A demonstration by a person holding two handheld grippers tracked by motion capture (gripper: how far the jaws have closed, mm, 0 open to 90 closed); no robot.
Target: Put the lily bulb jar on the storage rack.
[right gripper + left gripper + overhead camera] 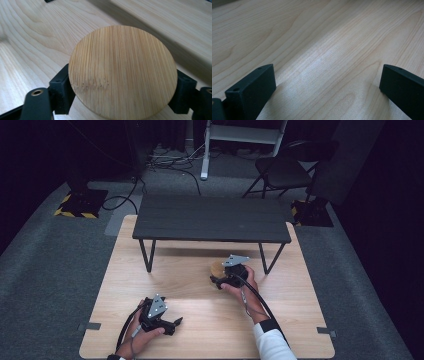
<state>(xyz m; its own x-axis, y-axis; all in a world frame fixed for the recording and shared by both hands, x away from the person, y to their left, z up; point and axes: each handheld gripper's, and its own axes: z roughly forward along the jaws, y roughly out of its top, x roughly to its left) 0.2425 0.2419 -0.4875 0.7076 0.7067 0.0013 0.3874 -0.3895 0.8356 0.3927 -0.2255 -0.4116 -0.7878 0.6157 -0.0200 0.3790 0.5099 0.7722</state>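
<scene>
Right gripper view has the round bamboo lid sitting between the two black jaws, which press its rim at nine and three o'clock, so the right gripper is clamped on it. From the high view it lies just in front of the small black bench, at about one o'clock from the left gripper, whose jaws are spread wide over bare table. The lid looks light, stiff and smooth; I'd keep hold by the edge.
</scene>
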